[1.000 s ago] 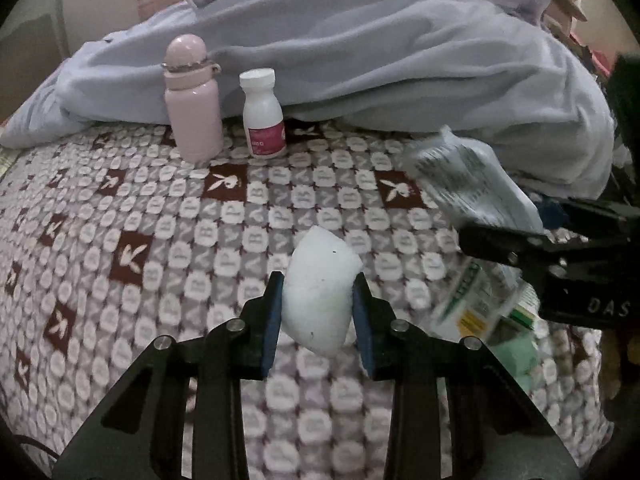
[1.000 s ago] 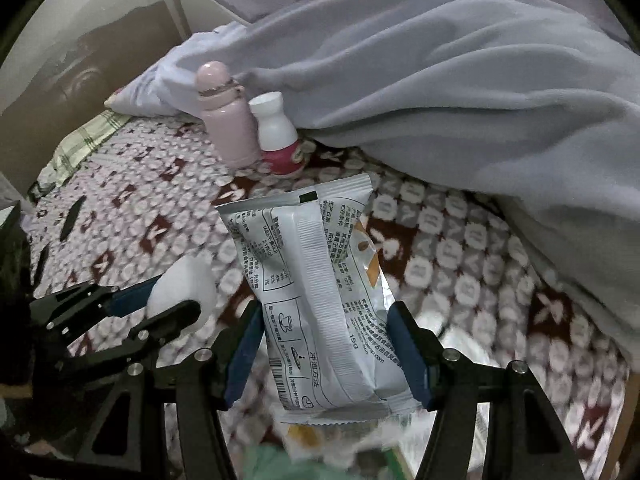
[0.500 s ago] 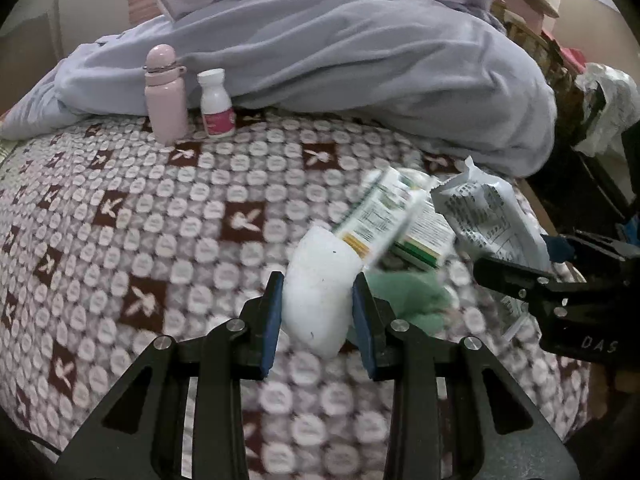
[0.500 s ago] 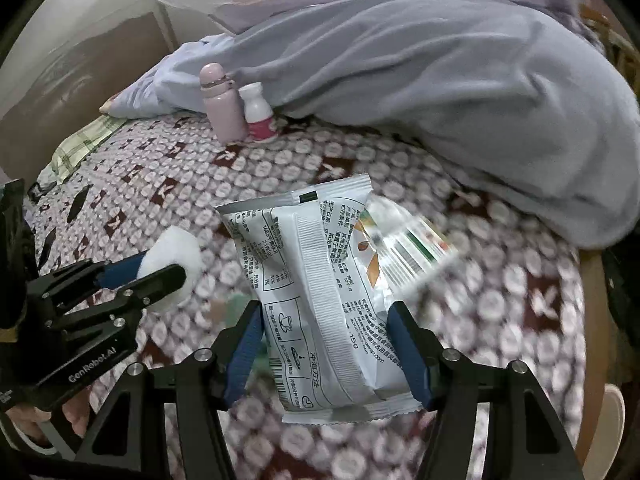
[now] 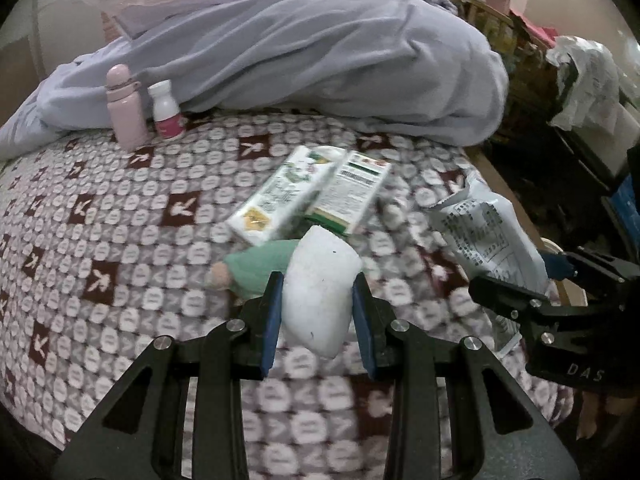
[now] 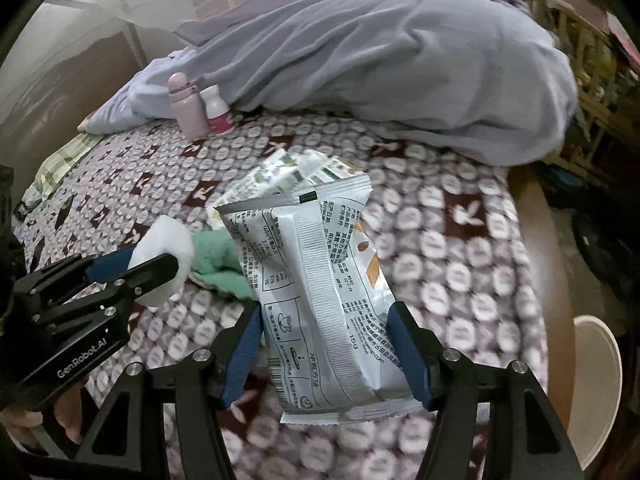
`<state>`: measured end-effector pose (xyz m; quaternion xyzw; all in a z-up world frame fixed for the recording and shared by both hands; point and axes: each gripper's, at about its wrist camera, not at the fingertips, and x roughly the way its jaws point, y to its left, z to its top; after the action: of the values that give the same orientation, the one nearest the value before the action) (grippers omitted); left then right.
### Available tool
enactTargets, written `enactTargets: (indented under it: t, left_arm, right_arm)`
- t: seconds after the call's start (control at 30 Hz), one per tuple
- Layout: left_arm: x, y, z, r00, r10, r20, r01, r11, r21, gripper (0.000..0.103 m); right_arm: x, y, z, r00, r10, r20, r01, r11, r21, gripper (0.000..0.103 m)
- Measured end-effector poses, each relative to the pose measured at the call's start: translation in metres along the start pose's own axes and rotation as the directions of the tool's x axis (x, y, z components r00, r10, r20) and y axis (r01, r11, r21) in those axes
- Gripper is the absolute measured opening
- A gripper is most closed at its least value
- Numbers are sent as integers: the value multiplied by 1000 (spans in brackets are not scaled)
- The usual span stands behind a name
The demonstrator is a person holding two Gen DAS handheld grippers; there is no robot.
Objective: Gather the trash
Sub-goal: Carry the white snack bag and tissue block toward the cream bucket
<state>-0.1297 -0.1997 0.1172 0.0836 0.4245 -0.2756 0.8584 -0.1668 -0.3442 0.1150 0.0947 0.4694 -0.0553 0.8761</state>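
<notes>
The silver snack packet (image 6: 320, 296) is clamped upright between the right gripper (image 6: 326, 356) pads, its long axis running away from the camera, printed with Chinese text and "15g". A white tissue wad (image 5: 320, 284) is pinched in the narrowly parted left gripper (image 5: 318, 320), marked "GenRobot.AI", above the patterned bedspread (image 5: 120, 240).

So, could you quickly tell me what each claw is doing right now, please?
Left claw: closed on a white foam lump.
Right claw: closed on a silver snack packet.
</notes>
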Motion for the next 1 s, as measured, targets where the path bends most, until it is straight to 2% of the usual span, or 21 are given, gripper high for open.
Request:
enactTargets:
  t: [0.33, 0.6, 1.0]
  left_arm:
    - [3, -49, -2, 999, -37, -6, 37, 997, 67, 31]
    - [10, -95, 0, 994, -104, -27, 107, 986, 128, 31]
    - [25, -176, 6, 965, -249, -88, 262, 945, 197, 31]
  right_arm:
    - [-23, -43, -25, 999, -33, 17, 32, 998, 60, 62]
    - [-45, -81, -39, 996, -88, 28, 84, 991, 105, 62]
    - [-75, -165, -75, 983, -184, 1, 179, 955, 235, 62]
